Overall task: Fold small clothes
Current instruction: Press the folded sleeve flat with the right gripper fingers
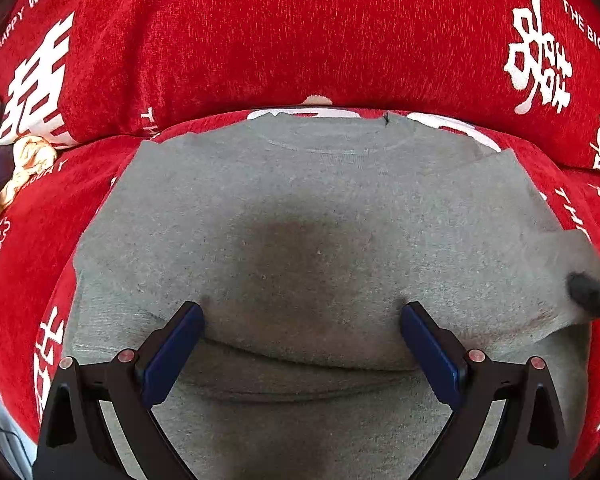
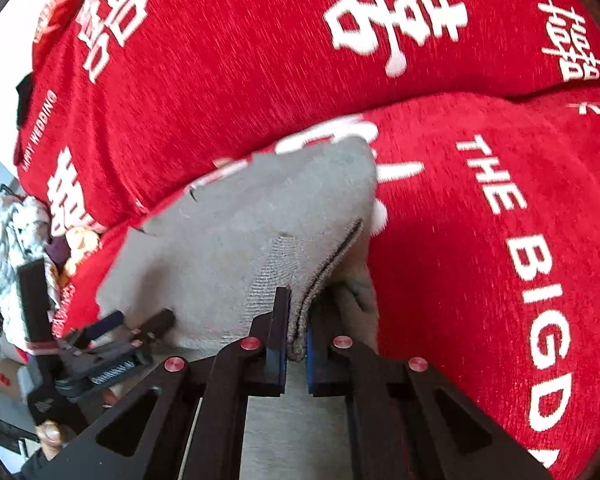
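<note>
- Your right gripper pinches the grey sweater's sleeve cuff.
- Your left gripper is spread, pressing its body ahead.
- Soft, limp knit: grip hems, on the red sofa cover.

The small garment is a plain heathered grey, with a darker shaded patch at its middle and a tiny black mark at the neckline; its hem shows a ribbed grey weave with a dark stripe along the edge. The sofa cover under and behind it is bright red with a fine streaked texture, printed in white with large Chinese characters and the words "HAPPY WEDDING" and "THE BIGDAY". The left tool and the right tool are black with dark blue pads and small red round fasteners. Towards the sofa's left end a heap of clothes mixes pale yellow, white and dark purple.
</note>
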Tool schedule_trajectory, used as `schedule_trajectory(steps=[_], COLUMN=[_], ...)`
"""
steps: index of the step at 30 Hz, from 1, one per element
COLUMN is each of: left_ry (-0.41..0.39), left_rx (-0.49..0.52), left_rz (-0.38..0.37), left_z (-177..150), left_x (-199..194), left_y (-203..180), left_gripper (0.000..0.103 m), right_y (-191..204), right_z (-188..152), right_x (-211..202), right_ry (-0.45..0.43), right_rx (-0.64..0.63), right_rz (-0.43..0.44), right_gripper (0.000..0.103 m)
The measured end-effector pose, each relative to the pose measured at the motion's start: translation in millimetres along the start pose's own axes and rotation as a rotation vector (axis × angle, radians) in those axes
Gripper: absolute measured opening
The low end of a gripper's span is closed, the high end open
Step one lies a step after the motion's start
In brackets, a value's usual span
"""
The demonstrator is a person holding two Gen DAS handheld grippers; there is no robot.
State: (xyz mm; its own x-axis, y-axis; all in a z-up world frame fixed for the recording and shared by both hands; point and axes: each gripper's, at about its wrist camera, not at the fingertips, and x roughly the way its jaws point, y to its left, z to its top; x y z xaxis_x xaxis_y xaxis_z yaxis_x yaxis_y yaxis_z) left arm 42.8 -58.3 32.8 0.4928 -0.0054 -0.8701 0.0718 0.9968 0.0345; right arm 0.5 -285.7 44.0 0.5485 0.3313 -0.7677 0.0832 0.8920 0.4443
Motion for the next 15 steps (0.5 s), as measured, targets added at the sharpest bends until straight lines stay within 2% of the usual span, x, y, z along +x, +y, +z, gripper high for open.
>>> schedule_trajectory(steps=[2, 4, 5, 7, 9, 12, 15], left_ry=[-0.01, -0.031, -0.038, -0.031, 0.008, 0.077, 0.045], left_rx=[-0.005, -0.009, -0.02, -0.059, -0.096, -0.122, -0.113], left_rz=[-0.014, 0.001, 0.011, 0.021, 0.01, 0.009, 0.029], left_z=[5, 13, 19, 29, 36, 35, 31], left_x=[-4, -7, -7, -1, 12, 37, 46], left_y=[6, 16, 25, 42, 60, 79, 92], left_gripper=[0.099, 0.099, 0.099, 0.099, 0.099, 0.099, 0.101], right_y=[-3, -4, -2, 3, 13, 35, 56], right_z=[0, 3, 5, 9, 12, 14, 11], right_x=[-2, -10, -14, -21, -26, -21, -1], right_ry=[-0.002, -0.036, -0.054, -0.082, -0.11, -0.11, -0.063], right_rx=[0.009, 0.009, -0.002, -0.028, -0.06, -0.132, -0.215], right_rz=[0.002, -0.021, -0.038, -0.063, -0.075, -0.083, -0.092], right_gripper=[0.011, 0.014, 0.019, 0.033, 0.062, 0.064, 0.064])
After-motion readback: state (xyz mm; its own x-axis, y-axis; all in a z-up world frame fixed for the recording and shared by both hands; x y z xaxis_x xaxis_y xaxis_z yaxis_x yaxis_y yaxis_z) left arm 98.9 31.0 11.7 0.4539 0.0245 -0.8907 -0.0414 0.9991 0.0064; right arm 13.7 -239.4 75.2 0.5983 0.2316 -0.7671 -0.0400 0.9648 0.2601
